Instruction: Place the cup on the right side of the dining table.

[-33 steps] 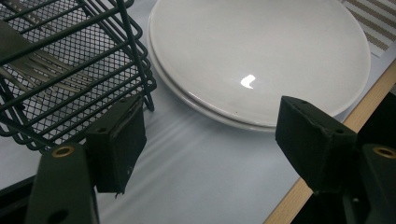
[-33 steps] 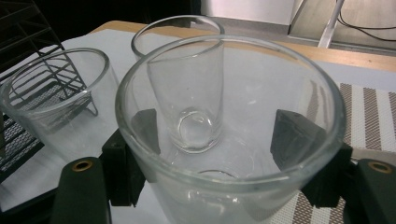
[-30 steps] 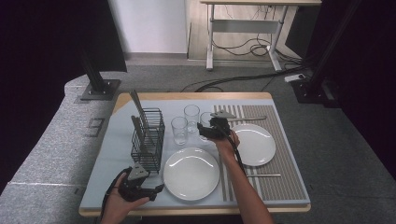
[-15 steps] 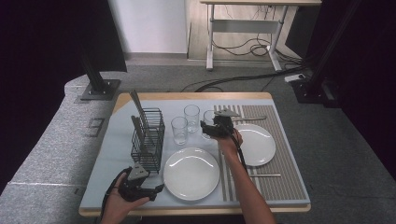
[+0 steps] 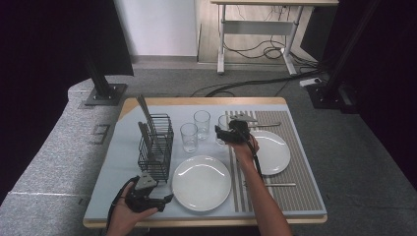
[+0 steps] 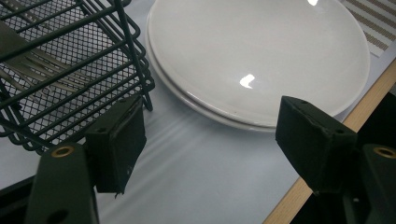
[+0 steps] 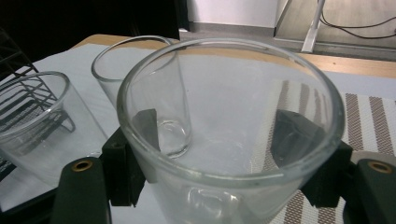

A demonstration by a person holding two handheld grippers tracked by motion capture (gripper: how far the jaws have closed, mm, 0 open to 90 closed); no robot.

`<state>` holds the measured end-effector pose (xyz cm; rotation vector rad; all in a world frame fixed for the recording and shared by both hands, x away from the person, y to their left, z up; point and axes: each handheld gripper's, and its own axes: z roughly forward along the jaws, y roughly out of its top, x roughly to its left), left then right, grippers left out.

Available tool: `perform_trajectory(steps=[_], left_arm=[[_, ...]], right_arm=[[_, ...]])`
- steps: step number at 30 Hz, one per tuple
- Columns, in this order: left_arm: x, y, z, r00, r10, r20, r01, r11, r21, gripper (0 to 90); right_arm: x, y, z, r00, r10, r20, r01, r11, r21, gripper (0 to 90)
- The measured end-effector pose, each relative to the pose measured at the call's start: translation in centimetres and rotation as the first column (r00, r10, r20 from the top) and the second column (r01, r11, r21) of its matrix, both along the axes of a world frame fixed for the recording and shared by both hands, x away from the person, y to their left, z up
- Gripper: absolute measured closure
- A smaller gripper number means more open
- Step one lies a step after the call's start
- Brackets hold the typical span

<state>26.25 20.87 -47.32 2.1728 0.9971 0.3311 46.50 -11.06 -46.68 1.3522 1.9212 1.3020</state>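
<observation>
Glass tumbler stands near the table's far edge, between the right gripper's pads; squeeze evenly, lift straight, avoid neighbouring glasses. Left gripper rests wide apart, empty, at the near edge.

Clear glass tumbler — upright, empty — beside two others.
</observation>
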Motion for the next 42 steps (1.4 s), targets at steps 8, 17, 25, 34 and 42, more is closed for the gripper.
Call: perform_trajectory(steps=[8,17,25,34,42], left_arm=[[0.0,0.0,0.0,1.0000,-0.001,0.002,0.001,1.0000,0.001,24.7],[0.0,0.0,0.0,1.0000,0.000,0.002,0.000,1.0000,0.000,24.7],[0.0,0.0,0.0,1.0000,0.001,0.002,-0.001,1.0000,0.000,24.7],[0.0,0.0,0.0,1.0000,0.000,0.001,0.000,1.0000,0.001,24.6],[0.0,0.1,0.1,1.0000,0.001,0.003,-0.001,1.0000,-0.001,24.7]], right_arm=[[0.3,-0.6,0.3,0.9999,-0.016,0.004,0.016,1.000,-0.003,29.5],[0.7,-1.1,0.2,0.9995,-0.032,0.000,0.032,0.999,-0.008,29.6],[1.0,-1.5,0.1,0.9990,-0.044,-0.004,0.043,0.999,-0.014,29.6],[1.5,-1.8,-0.1,0.9984,-0.056,-0.009,0.056,0.998,-0.019,29.5],[1.8,-2.0,-0.4,0.9977,-0.066,-0.018,0.065,0.998,-0.024,29.5]])
